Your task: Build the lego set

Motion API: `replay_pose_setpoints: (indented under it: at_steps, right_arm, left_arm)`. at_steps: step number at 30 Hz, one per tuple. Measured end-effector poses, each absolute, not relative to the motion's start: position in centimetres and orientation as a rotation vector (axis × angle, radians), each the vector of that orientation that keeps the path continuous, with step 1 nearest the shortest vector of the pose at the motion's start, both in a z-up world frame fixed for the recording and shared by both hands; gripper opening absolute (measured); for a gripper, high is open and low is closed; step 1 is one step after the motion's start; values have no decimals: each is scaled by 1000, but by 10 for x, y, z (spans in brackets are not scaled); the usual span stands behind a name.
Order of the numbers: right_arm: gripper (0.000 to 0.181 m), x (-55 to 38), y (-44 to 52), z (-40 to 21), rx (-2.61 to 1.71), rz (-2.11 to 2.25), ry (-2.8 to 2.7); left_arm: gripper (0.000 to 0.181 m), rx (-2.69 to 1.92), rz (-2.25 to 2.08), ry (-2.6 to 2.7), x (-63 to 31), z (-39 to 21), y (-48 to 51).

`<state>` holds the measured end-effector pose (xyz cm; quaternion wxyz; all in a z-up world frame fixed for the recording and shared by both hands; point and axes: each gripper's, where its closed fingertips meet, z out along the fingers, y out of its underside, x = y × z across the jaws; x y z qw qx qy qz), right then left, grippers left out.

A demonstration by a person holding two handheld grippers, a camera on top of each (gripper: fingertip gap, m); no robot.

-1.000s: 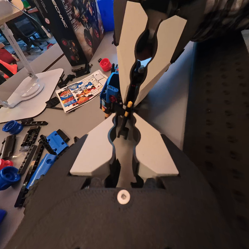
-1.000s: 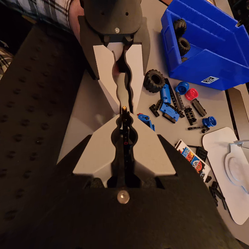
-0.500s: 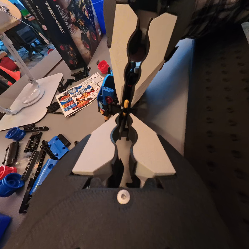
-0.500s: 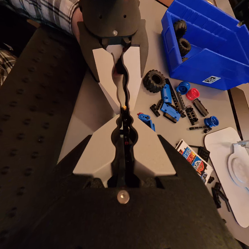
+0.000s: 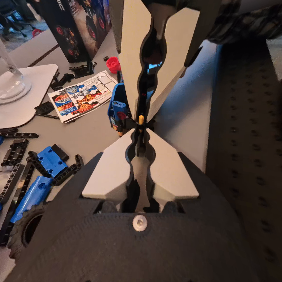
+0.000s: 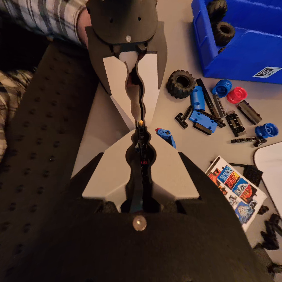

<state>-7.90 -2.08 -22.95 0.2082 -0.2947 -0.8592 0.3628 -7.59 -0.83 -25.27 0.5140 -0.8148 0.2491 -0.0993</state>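
Left hand-held gripper (image 5: pixel 140 129): jaws nearly closed, clenched on a small black piece carrying a yellow pin (image 5: pixel 140 119). Pin's long axis runs along the fingers, tip toward the opposing gripper. Held above the bench (image 5: pixel 85 134), near its front edge.

Right hand-held gripper (image 6: pixel 141 129): clenched on a black beam (image 6: pixel 142 146) of the blue-and-black assembly (image 5: pixel 118 106). Beam lies lengthwise in the finger channel, far end meeting the yellow pin. The two grippers stand tip to tip, almost touching. Whether the pin is seated yet cannot be told.

Handling, as judged: hard plastic, light, stiff, somewhat slick. Pin is tiny and would twist or pop out if pinched off-centre; hold it by the shank end, push straight along its axis. The assembly wants gripping on the beam, not the blue panels, which could unclip.

Farther out on the bench: loose black beams and blue panels (image 5: pixel 51 161), a tyre (image 6: pixel 180 85), blue hub (image 6: pixel 222 90) and red hub (image 6: pixel 236 94), sticker sheet (image 5: pixel 82 96). Beyond, the set's box (image 5: pixel 73 27) and a blue bin (image 6: pixel 244 45) with more tyres.
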Motion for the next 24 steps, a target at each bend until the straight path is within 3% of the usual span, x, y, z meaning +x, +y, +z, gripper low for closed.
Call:
replay_pose_setpoints:
  at_steps: [3,5,24]
  right_arm:
    - [23,-79,-19,-231,-859,1038,-2436]
    - [10,-81,-15,-233,-840,1010,-2457]
    - [6,-84,-3,-244,-882,914,-2569]
  left_arm:
    - [5,-1975,-302,542,-80,-252,-5]
    - [5,-1995,-316,554,-78,-255,-5]
    - [6,-2051,-343,545,-85,-262,2]
